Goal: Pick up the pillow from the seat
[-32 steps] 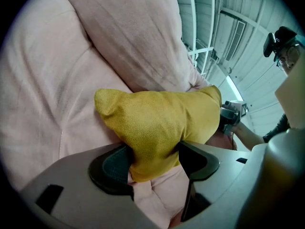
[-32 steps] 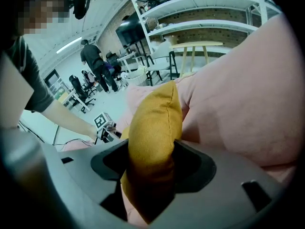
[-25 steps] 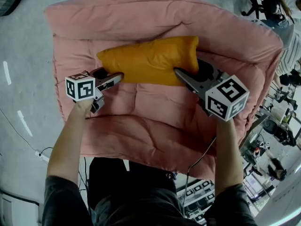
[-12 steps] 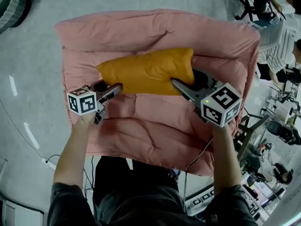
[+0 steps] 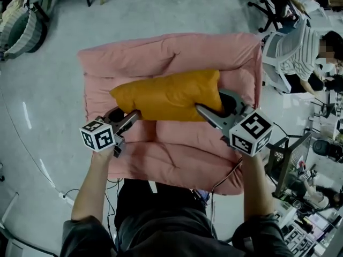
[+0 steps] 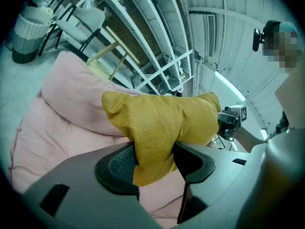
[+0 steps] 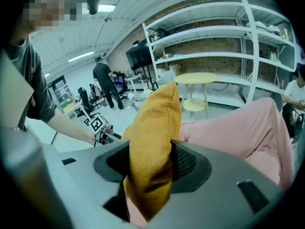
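The orange pillow (image 5: 166, 95) hangs lengthwise above the pink padded seat (image 5: 171, 52), held at both ends. My left gripper (image 5: 135, 114) pinches its left corner; the jaws are closing, and in the left gripper view the pillow (image 6: 162, 123) bunches between the pads of the left gripper (image 6: 153, 161). My right gripper (image 5: 201, 108) grips the right end. In the right gripper view the pillow (image 7: 152, 128) stands on edge, squeezed in the right gripper (image 7: 150, 163).
A seated person (image 5: 300, 52) and office chairs are at the far right. A woven basket (image 5: 21, 25) stands at the upper left. Cables (image 5: 64, 194) lie on the grey floor at the left, a metal rack (image 5: 284, 154) at the right. White shelving (image 7: 214, 32) and a round yellow table (image 7: 195, 78) stand behind the seat.
The pink seat has shrunk and dropped away in the head view while the pillow stays between both grippers, so it has risen off the seat. The left jaws have narrowed on its corner.
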